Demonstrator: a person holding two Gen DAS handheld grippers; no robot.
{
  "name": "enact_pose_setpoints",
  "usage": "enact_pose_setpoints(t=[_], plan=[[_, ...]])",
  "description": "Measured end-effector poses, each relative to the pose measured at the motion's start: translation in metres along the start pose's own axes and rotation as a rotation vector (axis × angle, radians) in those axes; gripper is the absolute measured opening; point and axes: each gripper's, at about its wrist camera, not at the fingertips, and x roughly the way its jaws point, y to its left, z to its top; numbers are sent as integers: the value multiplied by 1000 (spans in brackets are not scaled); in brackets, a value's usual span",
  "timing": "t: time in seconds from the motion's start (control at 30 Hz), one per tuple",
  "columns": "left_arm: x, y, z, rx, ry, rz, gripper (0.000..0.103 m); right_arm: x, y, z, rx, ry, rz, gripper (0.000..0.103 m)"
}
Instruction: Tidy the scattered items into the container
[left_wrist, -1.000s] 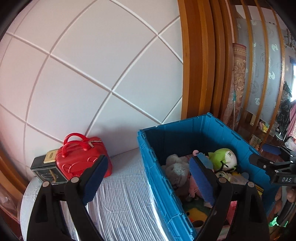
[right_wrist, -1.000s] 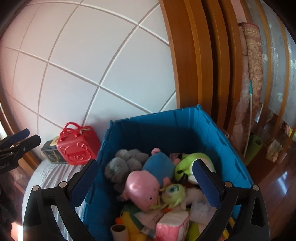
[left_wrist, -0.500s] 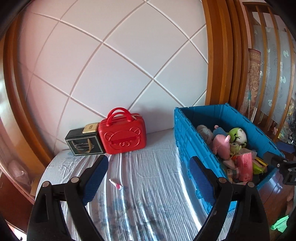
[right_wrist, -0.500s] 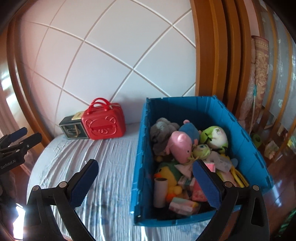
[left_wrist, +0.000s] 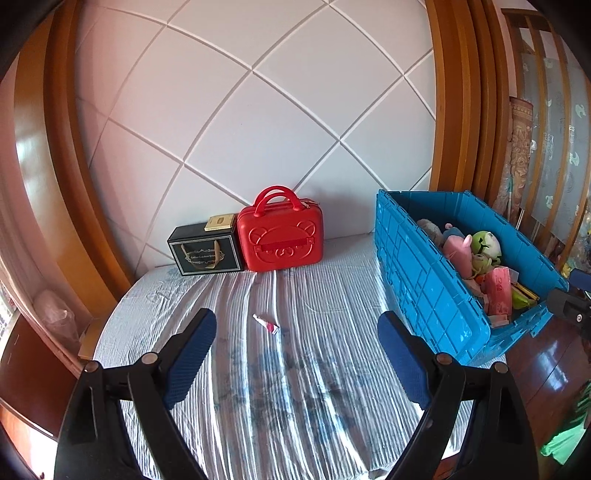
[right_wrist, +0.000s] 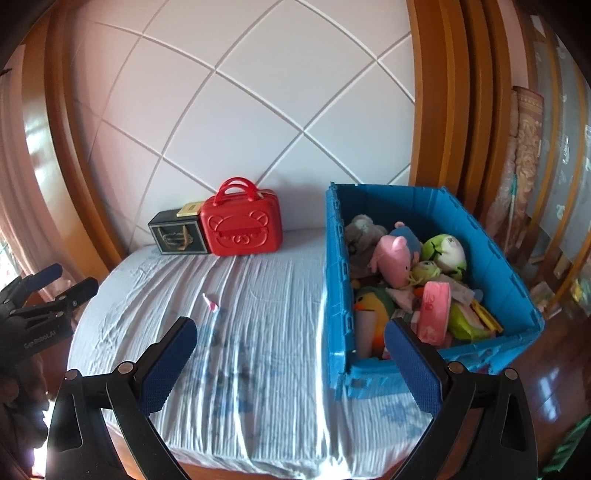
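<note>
Left wrist: left gripper (left_wrist: 297, 334) wide, empty.

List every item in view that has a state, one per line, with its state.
blue crate: open-topped, on the bed, filled with plush toys and packets.
red case: shut, upright against the wall.
black box: shut, upright beside the red case.
small tube: lying loose on the sheet, outside the crate.
left gripper: jaws open, empty.
right gripper: jaws open, empty.
</note>
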Motion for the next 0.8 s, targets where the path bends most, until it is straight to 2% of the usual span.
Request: enact_pose_setpoints(t=[0.5,0.67,0.8], plan=[[-8,-2,-16,-96,30,32,90,-16,-3,-12,-31,-7,32,103],[-7,3,-20,-133,40,23,90,-15,-7,-11,-33,-1,41,103],[-6,2,-22,-128,42,45,90,-13,-7,-12,-37,2,45,103]])
